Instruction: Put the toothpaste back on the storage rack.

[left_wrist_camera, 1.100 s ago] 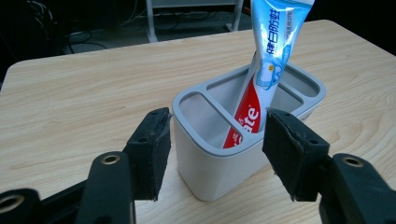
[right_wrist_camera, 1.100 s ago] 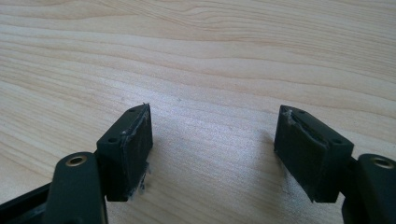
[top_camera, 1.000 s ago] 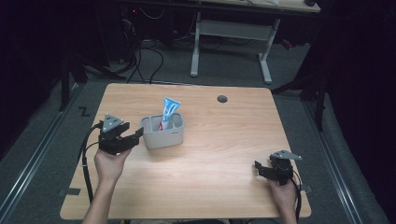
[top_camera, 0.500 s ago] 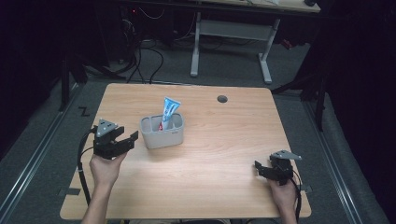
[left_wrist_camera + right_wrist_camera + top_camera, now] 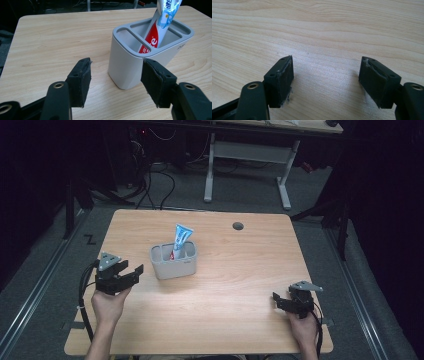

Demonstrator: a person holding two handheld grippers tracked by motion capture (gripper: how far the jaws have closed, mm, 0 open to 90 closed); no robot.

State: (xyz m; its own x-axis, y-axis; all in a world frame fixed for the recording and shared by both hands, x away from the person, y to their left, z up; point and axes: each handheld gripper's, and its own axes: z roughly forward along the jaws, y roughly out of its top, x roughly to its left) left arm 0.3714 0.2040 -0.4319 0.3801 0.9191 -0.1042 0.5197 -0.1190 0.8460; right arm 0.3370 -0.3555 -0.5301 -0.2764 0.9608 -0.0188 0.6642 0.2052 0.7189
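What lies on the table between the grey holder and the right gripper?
Nothing: in the high view, bare wooden table stretches from the grey holder to the right gripper.

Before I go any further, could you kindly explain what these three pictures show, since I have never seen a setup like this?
There is no robot here: a person sits at a wooden table and holds a hand tool with two black jaws in each hand. The high view comes from a fixed camera above the person, looking down on the table. It shows the left gripper near a grey holder and the right gripper near the front right corner. The other two pictures come from small cameras riding on each tool, looking along its jaws. The left gripper view shows the holder with its compartments and a toothpaste tube leaning in one of them. The right gripper view looks at bare tabletop. Both grippers are open and hold nothing.
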